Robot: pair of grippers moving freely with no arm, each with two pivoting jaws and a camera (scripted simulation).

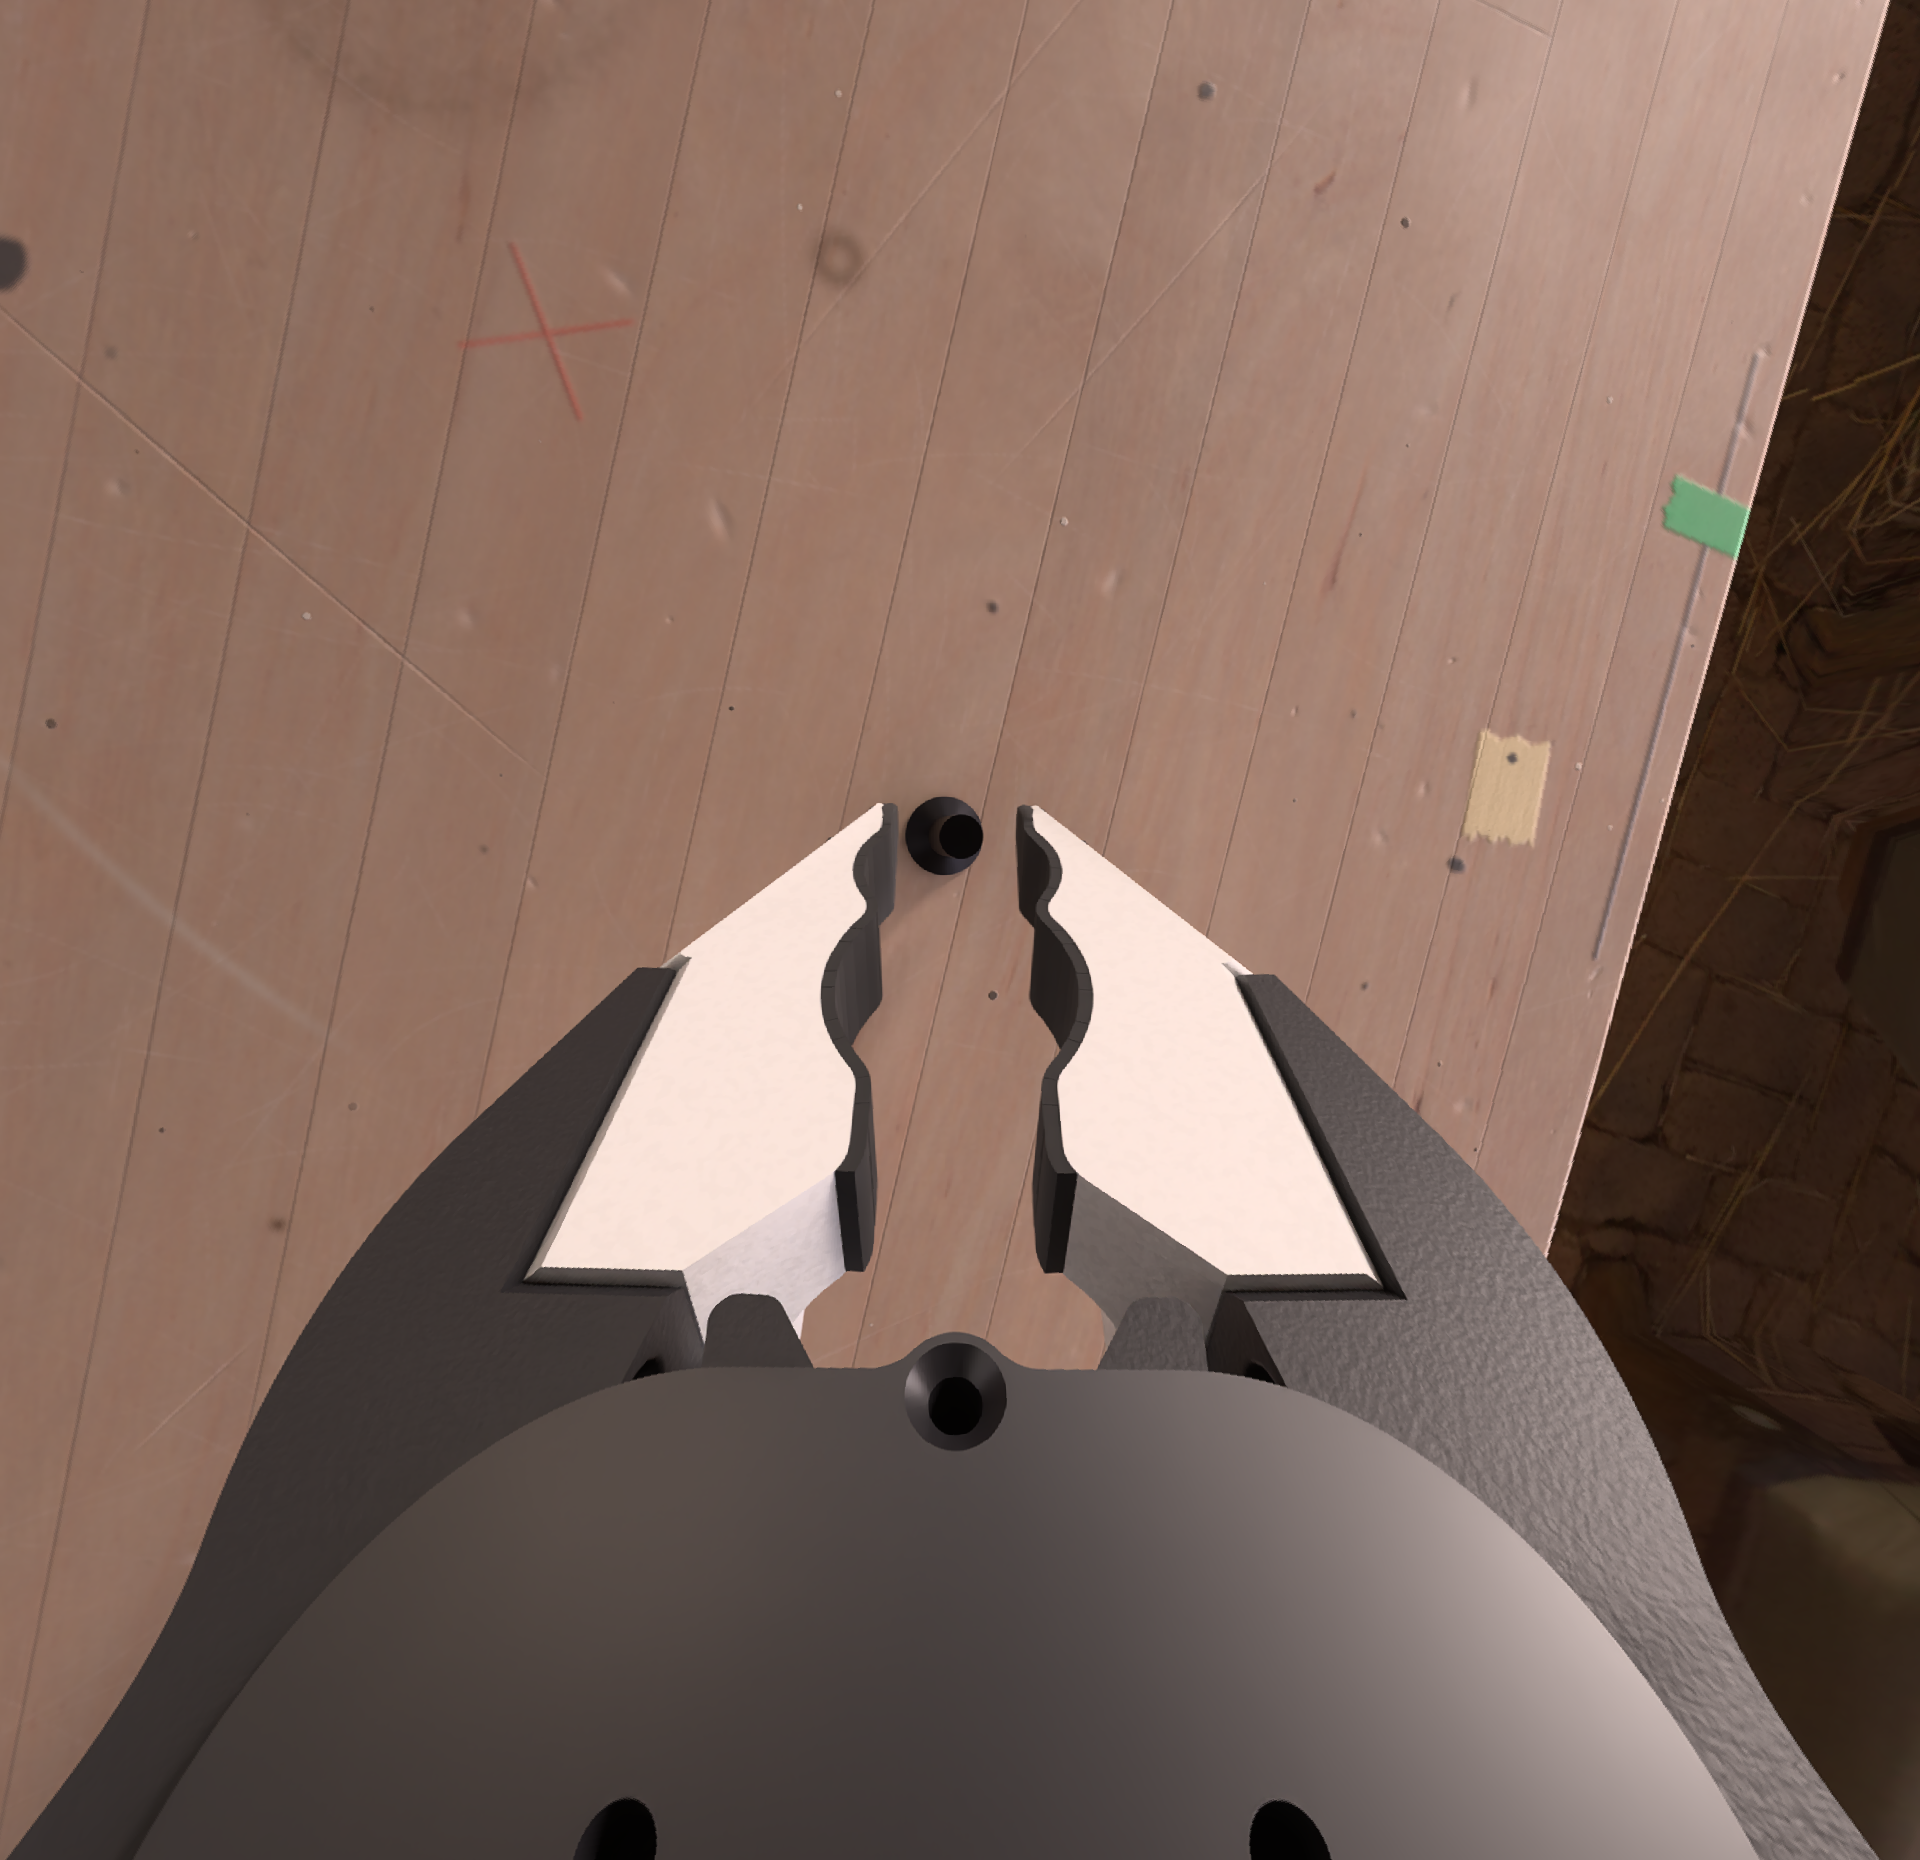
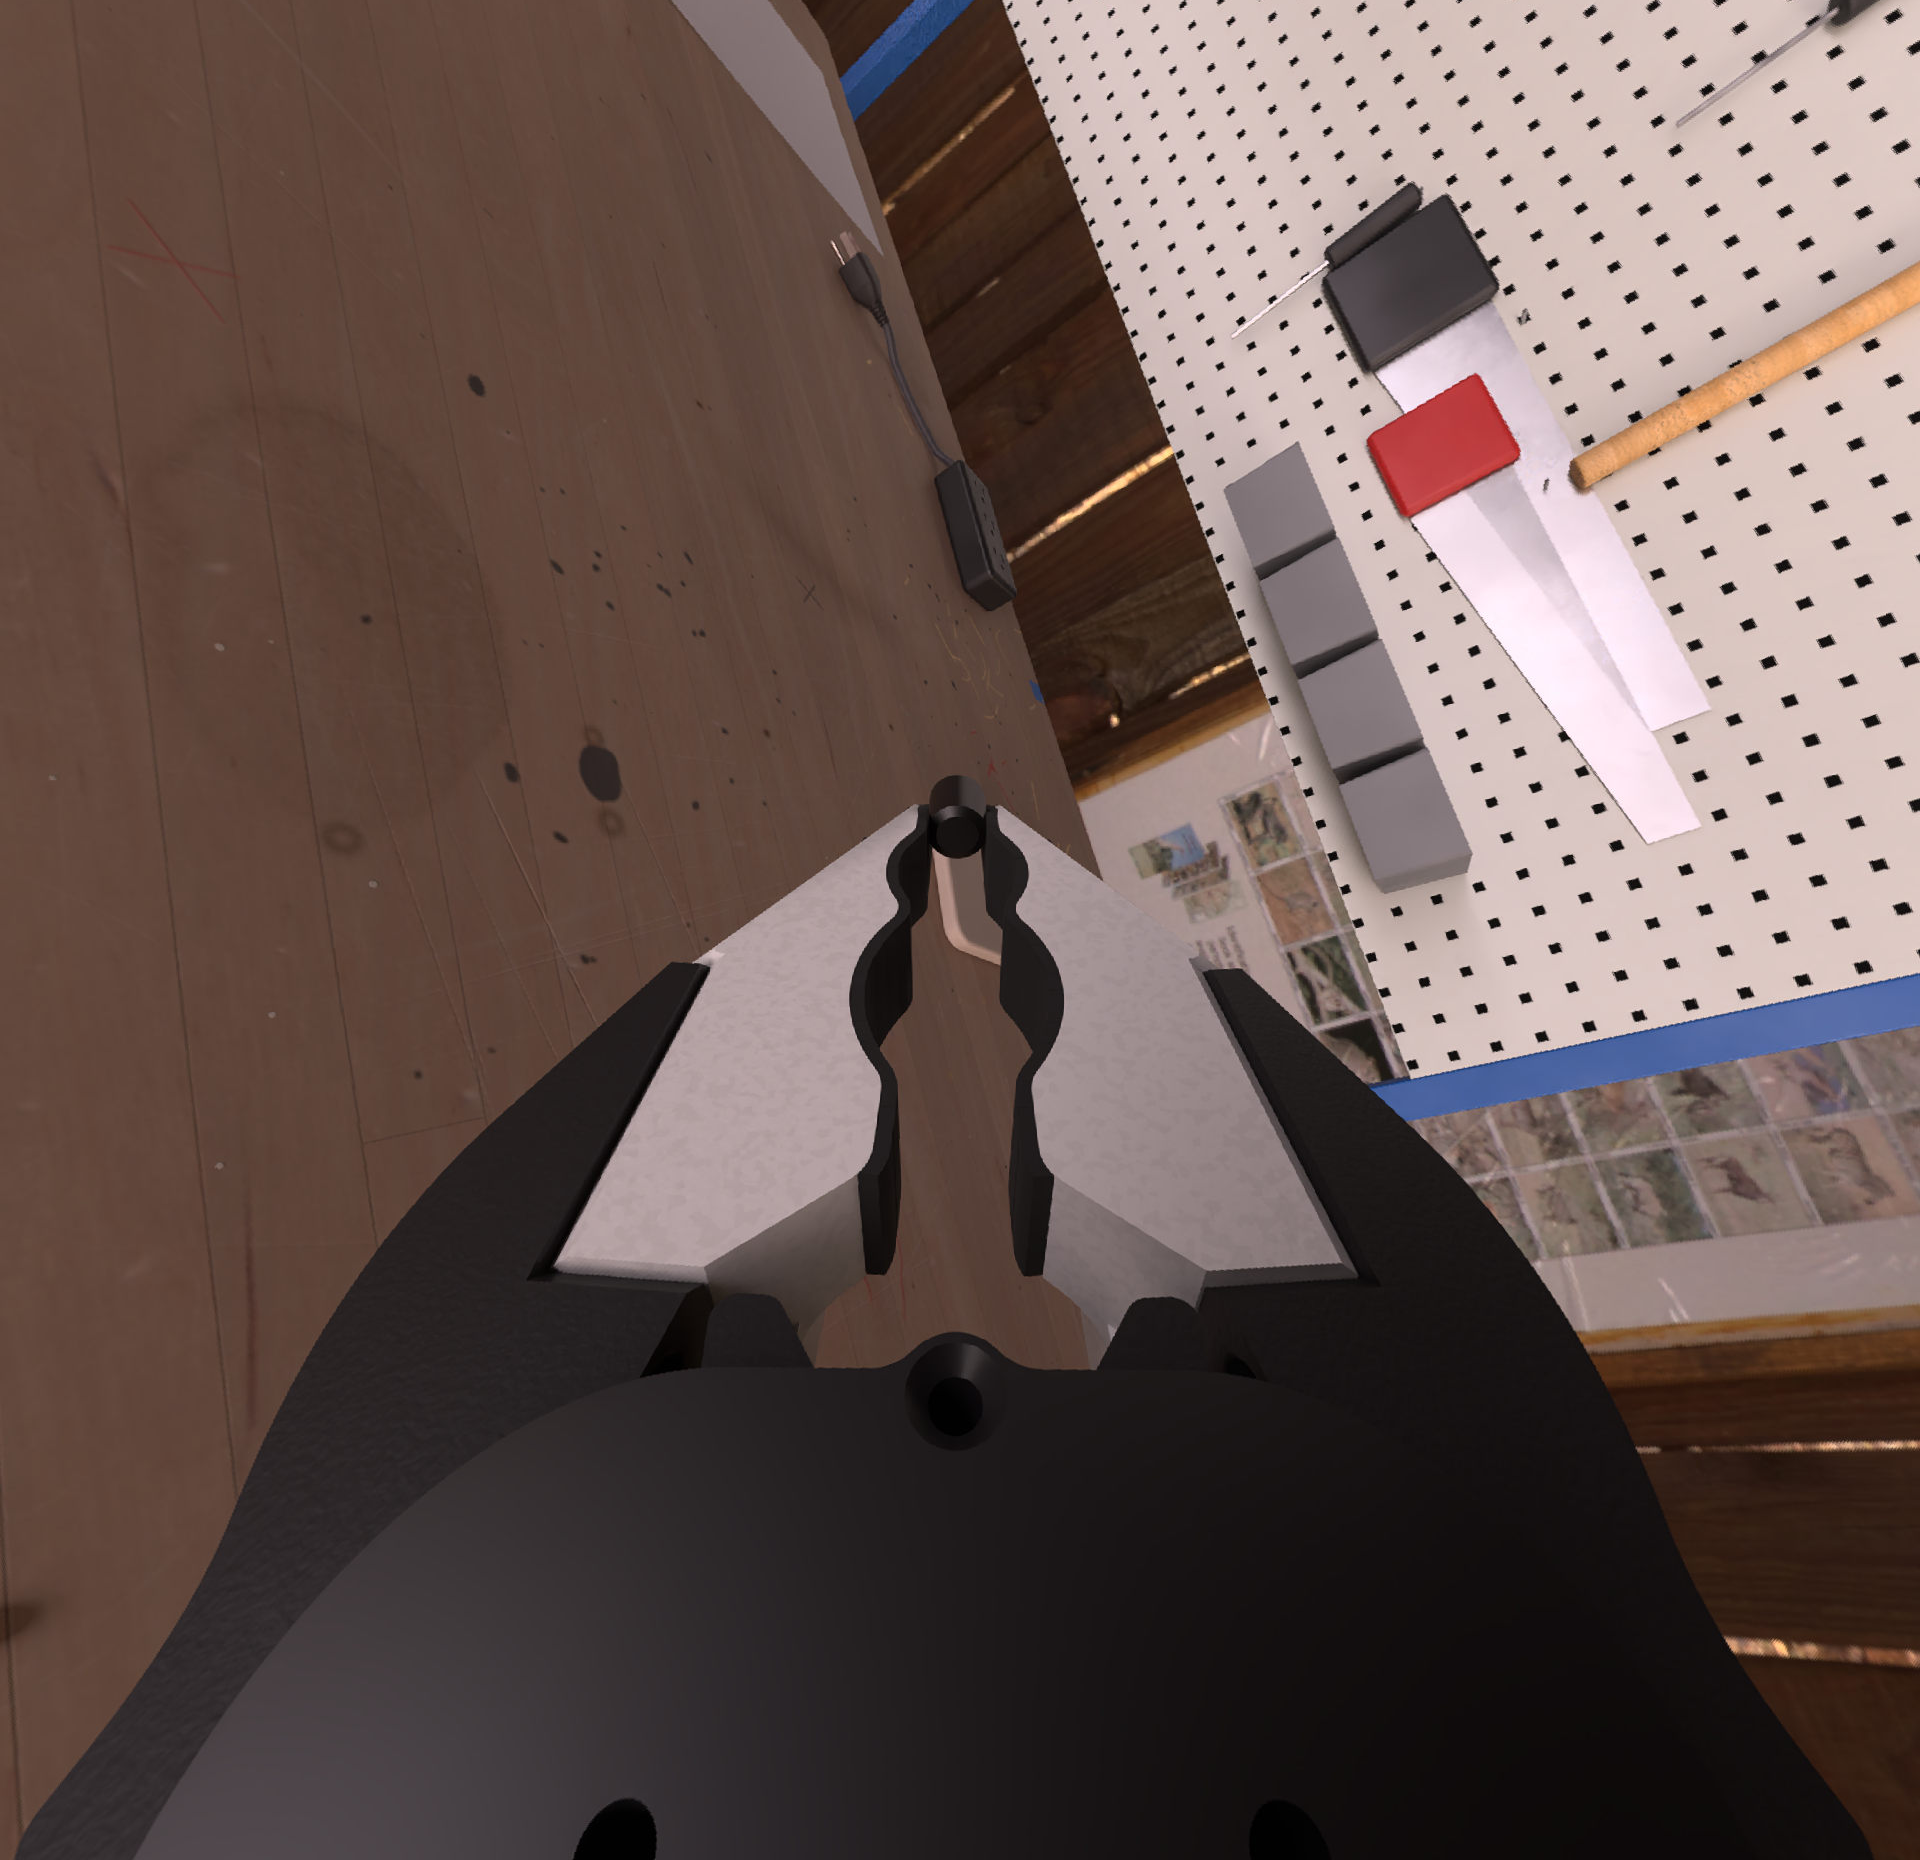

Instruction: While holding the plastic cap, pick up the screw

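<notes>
Lining up on the screw (image 1: 943, 836) is the whole game right now, I think. It's sitting on the wooden worktop (image 1: 623, 563), small and black, head flat on the wood and shank pointing up toward the camera, right between the tips of the left gripper (image 1: 956, 834). The jaws are standing apart and not touching it yet. The screw is sitting closer to the left fingertip (image 1: 878, 844) than the right one, so I'd be nudging the gripper a hair sideways to centre it before closing, otherwise one pad is probably going to shove the screw over instead of pinching it.

It's well in from the worktop's right edge, where a bit of green tape (image 1: 1704, 514) and a tan patch (image 1: 1507, 787) are sitting, so no real danger of knocking it off the side. A red cross mark (image 1: 548, 330) is off toward the far left, nothing to do with this.

Meanwhile the right gripper (image 2: 958, 823) is clamping the plastic cap (image 2: 958, 821), a little black cylinder, right at its fingertips, over the worktop near its back edge by the pegboard (image 2: 1558, 96). That grip looks pretty shallow to me, so I'd be keeping that one dead steady while the left closes slowly and low on the screw. A black power strip (image 2: 975, 534) is lying farther along that edge, well clear.
</notes>
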